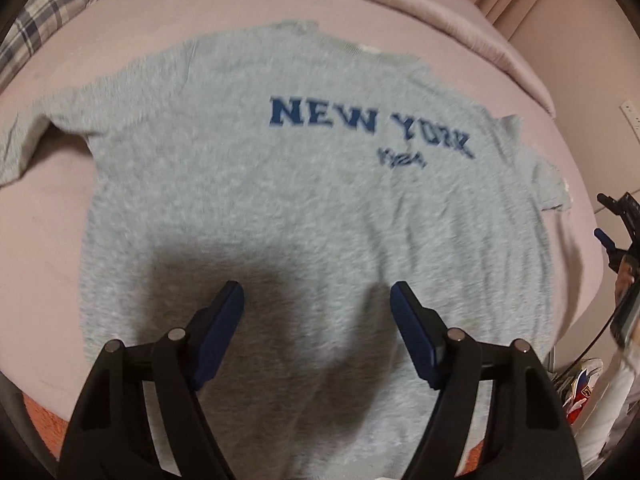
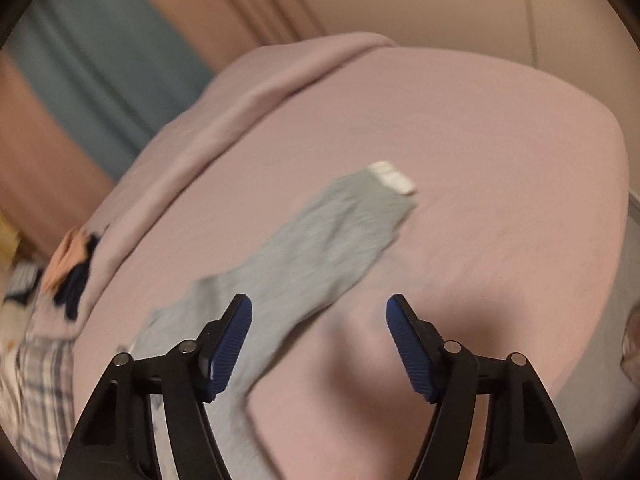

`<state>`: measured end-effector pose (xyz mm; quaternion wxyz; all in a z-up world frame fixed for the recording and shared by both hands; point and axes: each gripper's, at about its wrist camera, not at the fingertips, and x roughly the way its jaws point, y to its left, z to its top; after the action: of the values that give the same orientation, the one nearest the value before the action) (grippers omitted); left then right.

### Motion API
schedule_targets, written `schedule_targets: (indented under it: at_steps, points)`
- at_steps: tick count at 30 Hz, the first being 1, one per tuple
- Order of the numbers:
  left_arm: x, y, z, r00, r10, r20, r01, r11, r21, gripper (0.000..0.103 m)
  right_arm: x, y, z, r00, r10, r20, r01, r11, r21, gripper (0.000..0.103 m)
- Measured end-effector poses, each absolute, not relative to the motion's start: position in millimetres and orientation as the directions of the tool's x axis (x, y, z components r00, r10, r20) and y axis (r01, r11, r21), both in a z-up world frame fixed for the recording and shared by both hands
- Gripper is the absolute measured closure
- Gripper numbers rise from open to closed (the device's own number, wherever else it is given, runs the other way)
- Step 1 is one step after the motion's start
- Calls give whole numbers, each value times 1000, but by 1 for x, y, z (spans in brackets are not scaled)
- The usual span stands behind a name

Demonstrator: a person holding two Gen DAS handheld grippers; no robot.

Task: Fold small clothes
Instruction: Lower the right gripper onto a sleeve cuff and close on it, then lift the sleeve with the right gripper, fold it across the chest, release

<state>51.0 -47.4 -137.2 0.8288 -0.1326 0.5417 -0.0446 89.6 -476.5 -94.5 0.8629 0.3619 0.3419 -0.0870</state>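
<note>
So far, no fold is to be seen. A grey T-shirt [image 1: 304, 208] with the dark blue words "NEW YORK" is laid flat and face up on the pink bed sheet [image 1: 52, 216], with both short sleeves spread out to the sides and the hem toward the camera. In the right wrist view only one sleeve [image 2: 320, 236] of it is shown, with a small white tag at its end. It is judged that the task stands at its very beginning: the sleeves must be brought in and the body doubled over, and all of this is left to do.

The left gripper [image 1: 316, 300] is held over the lower part of the shirt, near the hem; its jaws stand apart and no cloth is caught between them. The right gripper [image 2: 319, 316] is held beside the sleeve, mostly over bare sheet; its jaws are also apart and nothing is gripped. Whether the fingertips touch the fabric cannot be told, because both views are blurred.

The surface is a soft bed, so the cloth may be dragged into wrinkles when it is pulled. A folded pink blanket [image 1: 312, 4] lies at the far edge, and a plaid cloth [image 1: 36, 36] is seen at the corner. Behind the bed, pink and blue curtains [image 2: 92, 64] and a pale wall are shown.
</note>
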Motion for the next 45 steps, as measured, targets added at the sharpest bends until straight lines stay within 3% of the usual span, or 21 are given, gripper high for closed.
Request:
schedule_targets:
  at_steps: [6,9,14,17,26,29,34,45]
  points:
    - [52,-48,-144,404,-199,-893,-79,965,-251,29,135,-509,-129,691,107,-715,484,667,567,35]
    - [52,-49,-146,407,-198,-892,-79,965,-250,29,155,-516,-148,673,140,-726,495,643,584,45]
    - [54,-46,-148,408,-209,-889,-86,960,-265,29,168,-523,-163,668,136,-732,515,625,587,77]
    - [55,-44,-148,406,-216,-888,-94,957,-276,28,154,-529,-153,712,120,-692,504,600,622,84]
    - [58,-36,-145,400,-253,-881,-94,945,-314,27,134,-535,-148,700,26,-713,553,612,565,85]
    - [56,-28,-139,405,-256,-878,-109,940,-324,27,127,-526,-124,728,-29,-684,536,645,544,85]
    - [56,-21,-122,449,-162,-879,-119,964,-239,24,120,-492,-55,798,-90,-595,435,770,467,85]
    - [47,-6,-93,511,-138,-849,-140,960,-241,14,126,-388,32,891,99,-442,96,912,399,85]
